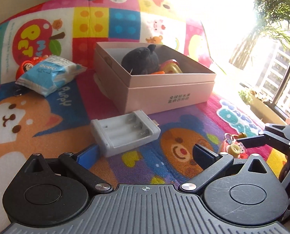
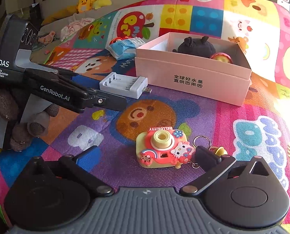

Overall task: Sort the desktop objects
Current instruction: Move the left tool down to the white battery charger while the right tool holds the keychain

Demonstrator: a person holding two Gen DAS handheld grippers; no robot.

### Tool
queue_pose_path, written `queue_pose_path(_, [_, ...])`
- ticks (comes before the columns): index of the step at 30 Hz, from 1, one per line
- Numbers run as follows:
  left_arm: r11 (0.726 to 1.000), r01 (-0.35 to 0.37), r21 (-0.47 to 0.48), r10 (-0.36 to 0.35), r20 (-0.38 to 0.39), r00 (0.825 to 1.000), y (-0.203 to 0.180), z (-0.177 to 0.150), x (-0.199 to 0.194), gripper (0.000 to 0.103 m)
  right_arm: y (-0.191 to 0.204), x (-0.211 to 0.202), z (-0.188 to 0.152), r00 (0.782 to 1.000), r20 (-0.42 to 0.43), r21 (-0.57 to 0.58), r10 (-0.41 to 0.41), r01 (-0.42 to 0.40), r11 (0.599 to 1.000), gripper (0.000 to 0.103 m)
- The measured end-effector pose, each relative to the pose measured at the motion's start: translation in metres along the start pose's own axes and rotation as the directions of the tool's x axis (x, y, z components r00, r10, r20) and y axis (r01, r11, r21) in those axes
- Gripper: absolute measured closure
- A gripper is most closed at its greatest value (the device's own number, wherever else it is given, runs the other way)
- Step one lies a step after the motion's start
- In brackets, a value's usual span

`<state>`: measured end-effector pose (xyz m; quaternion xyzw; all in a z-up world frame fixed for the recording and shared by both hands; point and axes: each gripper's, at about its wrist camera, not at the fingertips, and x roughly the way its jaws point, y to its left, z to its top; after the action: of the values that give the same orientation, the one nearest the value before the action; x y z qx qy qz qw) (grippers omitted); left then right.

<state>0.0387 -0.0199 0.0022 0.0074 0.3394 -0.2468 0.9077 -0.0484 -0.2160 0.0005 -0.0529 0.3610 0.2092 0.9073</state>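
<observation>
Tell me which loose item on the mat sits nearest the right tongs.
The pink toy camera, lying between the open right tongs. The white battery charger and blue tissue pack lie farther off, toward the pink box.

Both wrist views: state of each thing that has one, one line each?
pink box: lid off, open; holds a dark plush toy and a red-rimmed toy
battery charger: empty slots, flat on the mat, outside the box
toy camera: lens up on the mat, between the open fingers, not gripped
tissue pack: sealed, on the mat
left gripper: open, empty
right gripper: open wide
</observation>
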Motion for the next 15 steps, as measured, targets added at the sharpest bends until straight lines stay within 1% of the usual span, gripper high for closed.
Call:
queue_pose_path(2, [0.998,-0.064,-0.029,0.063,-0.017,0.998,-0.002,0.003,0.006,0.000,0.002,0.001,0.000,1.000,-0.005,-0.006,-0.006,0.006,1.000,0.000])
queue_pose_path(4, [0.993,-0.109,-0.055,0.108,-0.024,0.994,-0.003,0.007,0.010,0.000,0.003,0.002,0.000,1.000,-0.008,-0.010,-0.011,0.011,1.000,0.000])
queue_pose_path(8, [0.977,-0.196,-0.079,0.193,-0.042,0.980,-0.007,0.014,0.020,0.000,0.005,0.002,0.000,1.000,-0.009,-0.012,-0.016,0.016,1.000,0.000])
queue_pose_path(15, [0.965,-0.259,-0.049,0.258,-0.039,0.965,-0.019,0.014,0.029,0.000,0.005,0.002,0.000,1.000,-0.009,-0.013,-0.016,0.016,1.000,0.000])
